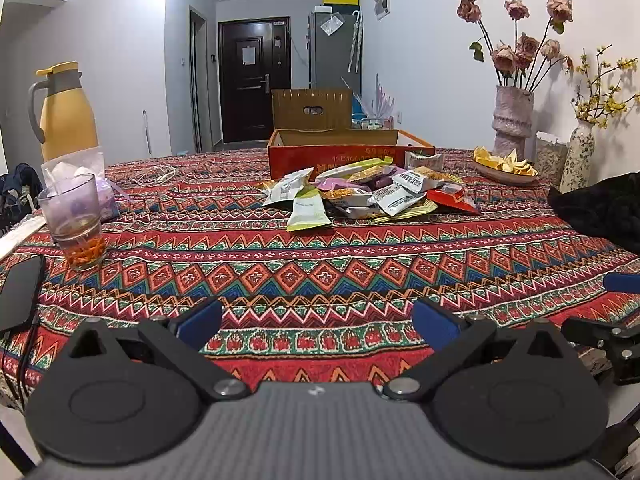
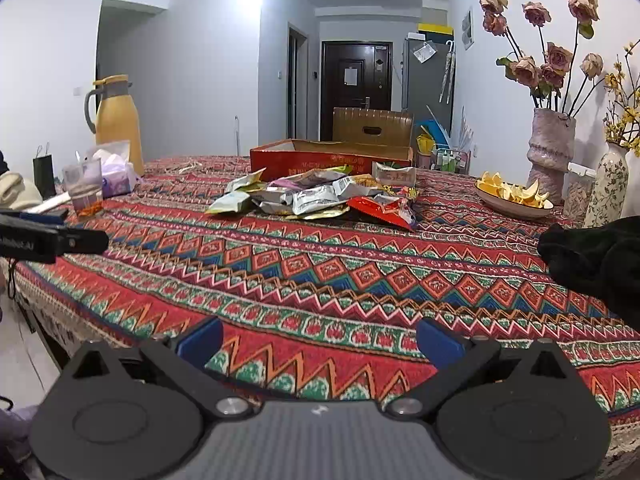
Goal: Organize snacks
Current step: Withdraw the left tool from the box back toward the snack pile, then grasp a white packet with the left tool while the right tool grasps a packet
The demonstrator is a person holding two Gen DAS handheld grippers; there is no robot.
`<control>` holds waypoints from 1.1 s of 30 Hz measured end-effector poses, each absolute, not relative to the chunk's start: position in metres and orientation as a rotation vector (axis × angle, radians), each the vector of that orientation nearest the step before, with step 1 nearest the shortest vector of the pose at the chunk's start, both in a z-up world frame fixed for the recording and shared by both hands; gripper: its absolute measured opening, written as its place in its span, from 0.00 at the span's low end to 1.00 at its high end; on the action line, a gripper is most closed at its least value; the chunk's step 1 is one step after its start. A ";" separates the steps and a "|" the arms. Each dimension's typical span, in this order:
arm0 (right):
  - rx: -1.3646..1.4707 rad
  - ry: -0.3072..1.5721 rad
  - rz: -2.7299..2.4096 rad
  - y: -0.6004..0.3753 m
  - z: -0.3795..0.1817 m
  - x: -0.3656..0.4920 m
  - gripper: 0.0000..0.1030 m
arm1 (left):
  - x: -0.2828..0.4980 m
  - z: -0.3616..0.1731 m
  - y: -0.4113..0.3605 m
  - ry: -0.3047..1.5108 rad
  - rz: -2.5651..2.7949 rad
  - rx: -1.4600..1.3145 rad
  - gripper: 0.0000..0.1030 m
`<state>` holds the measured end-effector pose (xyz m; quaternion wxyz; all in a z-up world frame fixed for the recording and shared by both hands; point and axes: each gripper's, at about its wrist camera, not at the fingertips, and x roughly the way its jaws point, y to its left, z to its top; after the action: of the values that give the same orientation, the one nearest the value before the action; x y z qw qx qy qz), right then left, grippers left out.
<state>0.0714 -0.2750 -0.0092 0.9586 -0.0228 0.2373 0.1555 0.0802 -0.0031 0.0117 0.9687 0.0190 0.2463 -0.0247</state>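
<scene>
A pile of snack packets [image 1: 368, 194] lies mid-table on the patterned cloth, in front of an open red cardboard box [image 1: 348, 154]. A green-white packet [image 1: 307, 212] sits at the pile's near left, a red one [image 1: 454, 200] at its right. In the right wrist view the pile [image 2: 316, 198] and the box [image 2: 330, 158] show the same way. My left gripper [image 1: 318, 324] is open and empty, low over the table's near part, far from the pile. My right gripper [image 2: 320, 340] is open and empty, also near the front edge.
A glass of tea [image 1: 76, 222], a tissue pack and a yellow jug [image 1: 66, 114] stand at the left; a phone [image 1: 20, 292] lies at the left edge. A plate of orange peel [image 1: 504, 166], two vases [image 1: 512, 122] and a black cloth [image 1: 600, 208] are at the right.
</scene>
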 end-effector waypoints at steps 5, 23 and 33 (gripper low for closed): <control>-0.024 0.494 0.314 -0.275 -0.007 0.090 1.00 | 0.102 0.015 0.000 0.515 -0.044 0.034 1.00; -0.005 0.538 0.283 -0.263 0.003 0.208 1.00 | 0.235 0.024 0.020 0.530 -0.079 0.043 1.00; -0.035 0.542 0.292 -0.246 0.014 0.297 0.96 | 0.334 0.021 0.040 0.580 -0.170 0.009 0.98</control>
<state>0.2972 -0.2455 0.0139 0.9528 -0.0174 0.2668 0.1439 0.3342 0.0399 0.0207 0.9547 0.0044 0.2856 -0.0839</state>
